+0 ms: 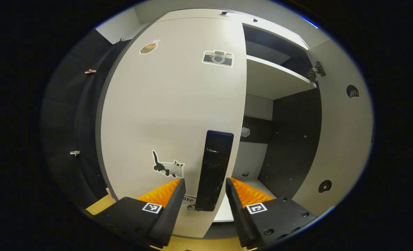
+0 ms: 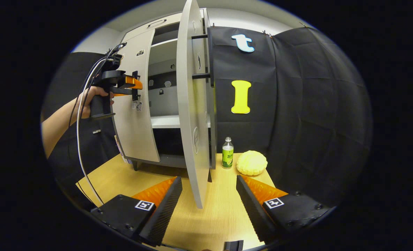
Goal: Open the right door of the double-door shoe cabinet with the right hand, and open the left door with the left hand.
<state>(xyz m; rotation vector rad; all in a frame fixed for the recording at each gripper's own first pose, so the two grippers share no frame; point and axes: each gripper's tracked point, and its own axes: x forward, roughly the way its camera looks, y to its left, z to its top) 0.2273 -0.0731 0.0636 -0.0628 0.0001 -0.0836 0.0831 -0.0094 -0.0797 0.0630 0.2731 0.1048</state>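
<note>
Black cloth (image 2: pixel 304 104) hangs creased along the booth's wall — pinned near its top edge. Above it runs a pale grey wall (image 2: pixel 248 15). A light wooden table (image 2: pixel 220 209) — evenly lit — spreads below, meeting the cloth at its far edge.

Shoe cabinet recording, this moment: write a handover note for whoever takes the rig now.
Left gripper: open, jaws either side of the black vertical bar handle on the white left door, not clamped.
Right gripper: open, jaws straddling the free edge of the white right door without pressing on it.
Cabinet: white double-door shoe cabinet on the light wooden tabletop; white shelves show through the opening. A green-labelled bottle and a yellow bumpy round object stand beside it.
Done: right door swung wide open.
Left: the left door looks closed or nearly so; grip its handle and pull it open.
</note>
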